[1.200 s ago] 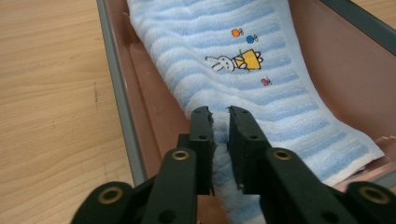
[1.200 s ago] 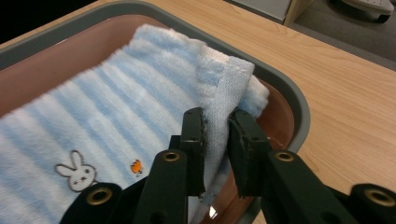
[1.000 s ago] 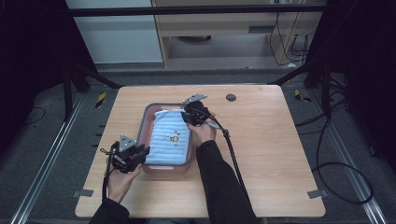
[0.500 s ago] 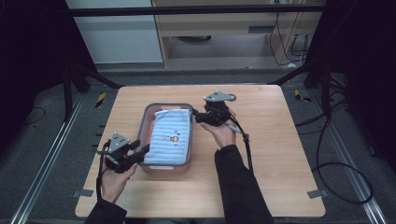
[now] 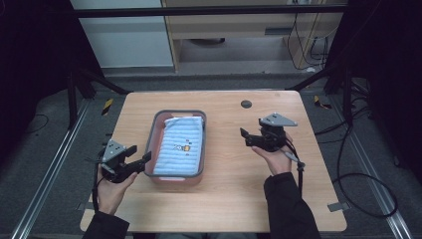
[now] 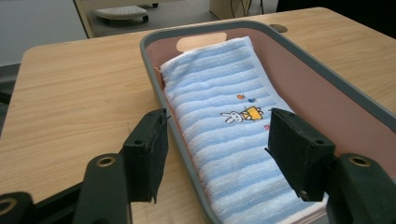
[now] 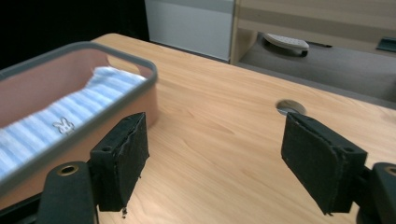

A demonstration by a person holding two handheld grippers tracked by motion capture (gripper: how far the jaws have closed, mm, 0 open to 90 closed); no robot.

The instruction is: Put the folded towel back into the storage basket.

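A grey-rimmed pink bin (image 5: pixel 174 180) sits at mid-table with a folded blue striped towel (image 5: pixel 181 144) lying flat in it; a small rabbit picture is on the towel. My left gripper (image 5: pixel 141 160) is open at the bin's near left corner. In the left gripper view, the left gripper (image 6: pixel 219 151) has its jaws either side of the bin's rim (image 6: pixel 317 88), with the towel (image 6: pixel 219 88) just ahead. My right gripper (image 5: pixel 247 138) is open over bare table to the right of the bin. In the right gripper view, the right gripper (image 7: pixel 219 161) holds nothing and the bin (image 7: pixel 116 109) is off to its left.
A round cable hole (image 5: pixel 246 104) lies in the wooden table (image 5: pixel 234 199) behind the right gripper, also seen as the hole (image 7: pixel 290 107) in the right gripper view. Dark floor, metal rails and cables surround the table. A cabinet stands beyond the far edge.
My right gripper has moved from over the bin's far right corner out to the right, above open table. My left gripper has drifted slightly left, staying by the bin's near corner.
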